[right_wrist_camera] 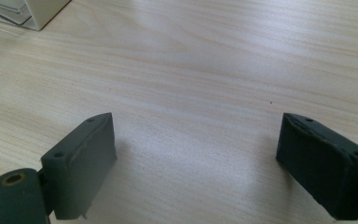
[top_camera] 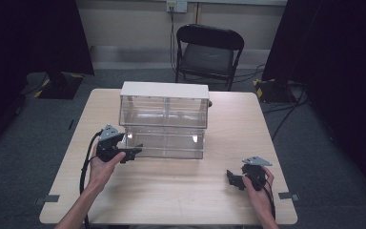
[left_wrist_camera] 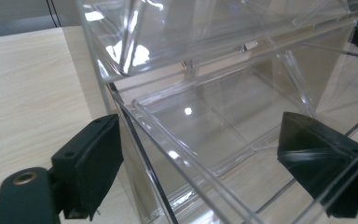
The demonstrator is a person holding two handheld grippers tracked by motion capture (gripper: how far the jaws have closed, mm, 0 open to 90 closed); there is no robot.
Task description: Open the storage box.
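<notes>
The counter [top_camera: 171, 181] carried a clear two-tier drawer cabinet [top_camera: 164, 119] near its middle, its lower drawer [top_camera: 164, 143] drawn partly out. The left tool [top_camera: 132, 153], released, straddled that drawer's left front corner; apparently a grasp was being set, calling next for the jaws to close on the wall. The right tool [top_camera: 233, 180] hung released, well apart.
</notes>
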